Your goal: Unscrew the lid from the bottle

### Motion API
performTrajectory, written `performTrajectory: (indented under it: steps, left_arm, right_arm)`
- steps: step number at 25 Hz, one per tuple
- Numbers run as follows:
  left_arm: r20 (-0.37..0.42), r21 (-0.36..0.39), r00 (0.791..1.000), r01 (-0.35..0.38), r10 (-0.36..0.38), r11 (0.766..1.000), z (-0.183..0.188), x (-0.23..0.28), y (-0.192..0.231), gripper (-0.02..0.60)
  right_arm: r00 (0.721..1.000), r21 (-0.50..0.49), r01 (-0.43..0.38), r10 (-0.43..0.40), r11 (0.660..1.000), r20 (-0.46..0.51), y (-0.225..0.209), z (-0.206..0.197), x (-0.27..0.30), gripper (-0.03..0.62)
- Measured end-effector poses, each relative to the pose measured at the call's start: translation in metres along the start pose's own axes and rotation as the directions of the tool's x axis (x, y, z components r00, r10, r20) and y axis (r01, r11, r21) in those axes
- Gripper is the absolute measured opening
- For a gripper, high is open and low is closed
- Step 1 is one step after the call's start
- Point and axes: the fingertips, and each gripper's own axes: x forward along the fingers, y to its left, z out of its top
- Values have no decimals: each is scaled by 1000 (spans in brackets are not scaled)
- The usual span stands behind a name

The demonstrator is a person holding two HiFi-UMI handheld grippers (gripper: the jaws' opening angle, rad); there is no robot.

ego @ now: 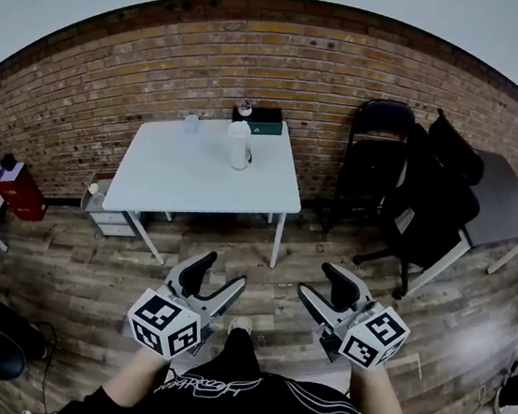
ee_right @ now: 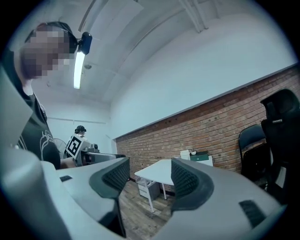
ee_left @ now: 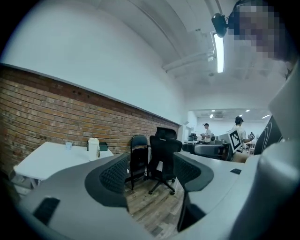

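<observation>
Head view, looking steeply down. Left gripper (ego: 219,279) sits lower left of centre and right gripper (ego: 324,291) lower right of centre, both held over the wood floor (ego: 234,255), well apart from the work. In each gripper's own view the tongs are spread, with nothing between the pads: only floor and far-off furniture show through the gap. The bottle (ego: 239,146) is white and stands upright on the white table (ego: 196,179) at upper centre, toward the table's far edge by the brick wall (ego: 164,66). Its lid (ego: 240,126) looks seated on top, though it is too small for detail. A small clear cup (ego: 191,124) stands just left of the bottle, and a dark green box (ego: 263,121) lies at the table's back edge. A black folding chair (ego: 374,160) and a black office chair (ego: 435,196) stand right of the table. A grey desk (ego: 506,201) sits at far right.
</observation>
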Motion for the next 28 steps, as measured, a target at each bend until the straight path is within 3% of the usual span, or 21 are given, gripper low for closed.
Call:
performTrajectory:
  steps: [4, 9, 19, 28]
  left_arm:
    - [-9, -24, 1000, -12, 12, 1000, -9, 15, 28, 327]
    - [3, -81, 999, -38, 38, 996, -5, 48, 88, 336]
    - [-22, -92, 995, -97, 96, 991, 11, 149, 227, 348]
    - [-67, -53, 990, -126, 122, 991, 14, 218, 337, 356]
  right_arm:
    - [1000, 37, -6, 7, 999, -27, -17, -12, 26, 264]
    - [998, 3, -8, 8, 1000, -55, -53, -9, 74, 288]
    - [992, 104, 22, -9, 994, -123, -163, -16, 218, 291]
    - [984, 77, 31, -17, 997, -178, -229, -2, 314, 301]
